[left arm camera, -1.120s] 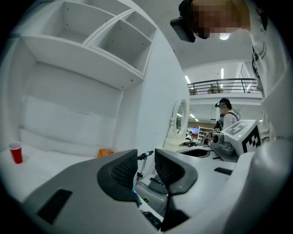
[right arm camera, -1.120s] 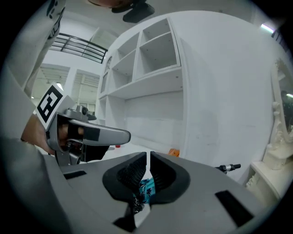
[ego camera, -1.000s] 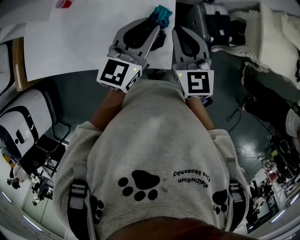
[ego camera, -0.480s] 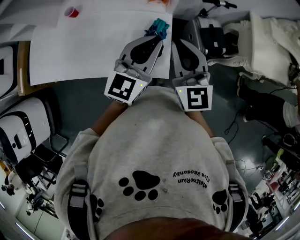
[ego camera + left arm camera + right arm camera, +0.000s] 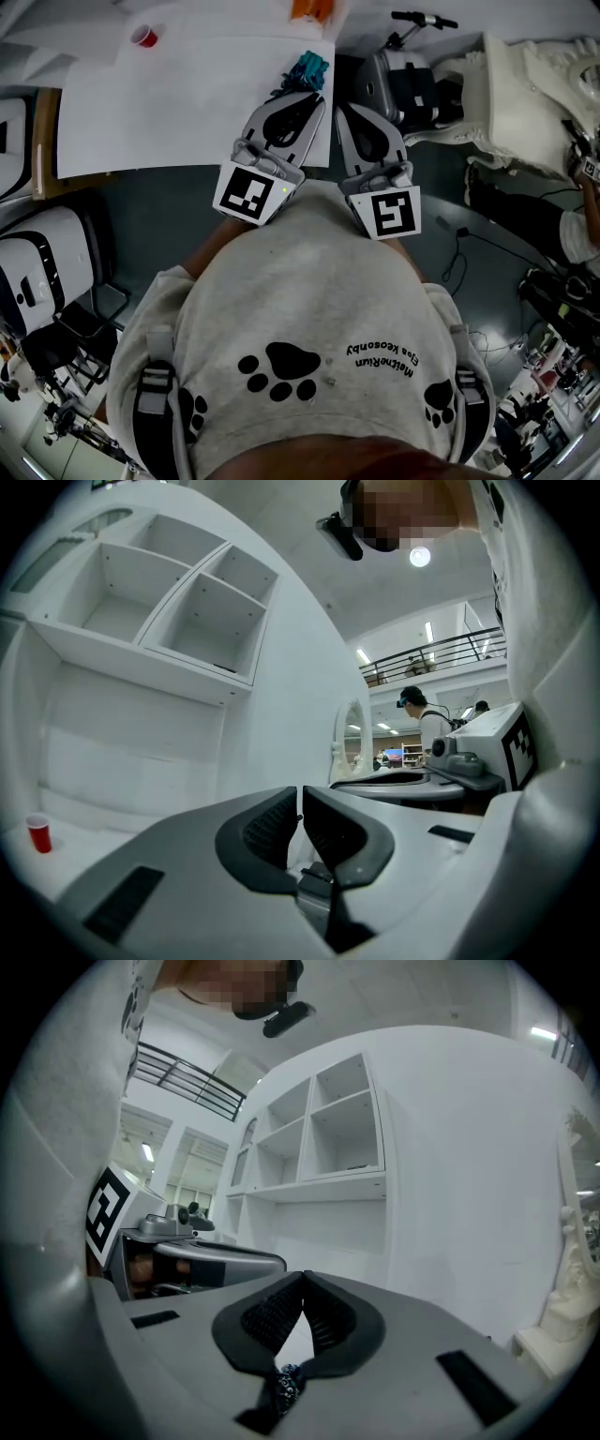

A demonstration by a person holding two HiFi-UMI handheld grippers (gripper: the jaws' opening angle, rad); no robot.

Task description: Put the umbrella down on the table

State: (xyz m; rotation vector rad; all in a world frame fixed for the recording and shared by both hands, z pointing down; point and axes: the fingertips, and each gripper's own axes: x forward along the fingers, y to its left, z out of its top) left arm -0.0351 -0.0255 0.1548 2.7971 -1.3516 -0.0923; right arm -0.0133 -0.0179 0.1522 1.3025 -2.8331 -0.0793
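Observation:
A folded teal umbrella (image 5: 307,67) lies on the white table (image 5: 187,103), close to its right edge. My left gripper (image 5: 317,97) hovers just on the near side of it, apart from it. In the left gripper view the left gripper (image 5: 300,794) is shut with nothing between its pads. My right gripper (image 5: 343,108) hangs beside it, past the table's right edge. The right gripper (image 5: 303,1279) has its tips touching and holds nothing. A small dark speckled bit (image 5: 286,1387) shows low behind its jaws; I cannot tell what it is.
A red cup (image 5: 143,37) stands far left on the table, and an orange thing (image 5: 311,9) at the far edge. A black-and-white machine (image 5: 403,84) sits right of the table. White wall shelves (image 5: 159,602) rise ahead. Cables lie on the floor (image 5: 469,234).
Both grippers have lifted and drawn back from the table toward the person. The left one's tips have left the umbrella, which stays lying on the table.

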